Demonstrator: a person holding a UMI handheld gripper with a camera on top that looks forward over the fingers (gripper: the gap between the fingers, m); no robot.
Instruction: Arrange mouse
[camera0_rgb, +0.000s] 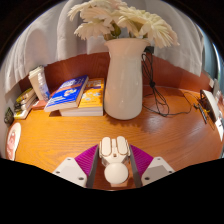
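A white computer mouse (115, 156) lies between my two fingers, its buttons pointing away from me toward the vase. My gripper (115, 160) is shut on the mouse, with the magenta pads (88, 158) pressing on its left and right sides. The mouse is low over the wooden table (60, 135), and its underside is hidden. I cannot tell whether it rests on the table or is held just above it.
A tall white vase (123, 78) with pale flowers (120, 22) stands just beyond the mouse. A stack of books (80, 95) lies to its left, with small items (25, 100) further left. A dark cable (160, 100) runs to the vase's right.
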